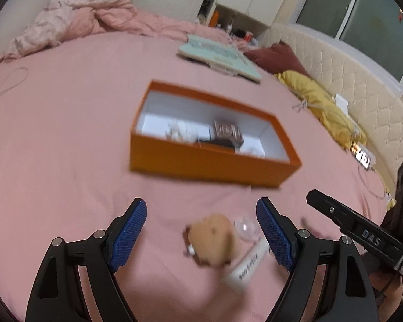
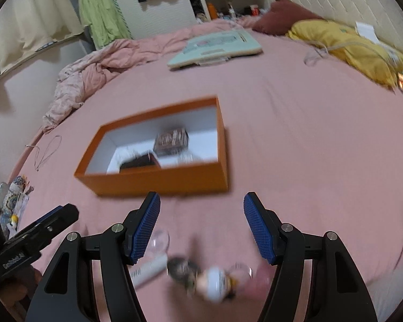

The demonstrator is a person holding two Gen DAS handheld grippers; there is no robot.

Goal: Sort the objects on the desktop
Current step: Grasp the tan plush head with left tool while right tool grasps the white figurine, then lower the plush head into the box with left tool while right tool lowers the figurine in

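Note:
An open orange box [image 1: 201, 165] [image 2: 158, 181] lies on the pink bed and holds a brown patterned box [image 1: 227, 131] [image 2: 172, 138], a dark flat item [image 2: 138, 162] and some pale items. My left gripper [image 1: 201, 230] is open and empty above a tan plush toy [image 1: 213, 237], a clear dome [image 1: 245, 226] and a white tube [image 1: 245, 267]. My right gripper [image 2: 201, 226] is open and empty above the white tube [image 2: 150, 268], a clear dome [image 2: 159, 240], a dark blurred item [image 2: 184, 268] and a small white figure [image 2: 215, 281].
A pale green board [image 1: 217, 53] [image 2: 217, 47] lies farther back. A rumpled pink quilt [image 1: 75, 21] lies at the back left, yellow cloth [image 1: 322, 104] and a dark red pillow [image 1: 279, 56] by the padded headboard. The other gripper shows at each view's edge [image 1: 357, 230] [image 2: 32, 238].

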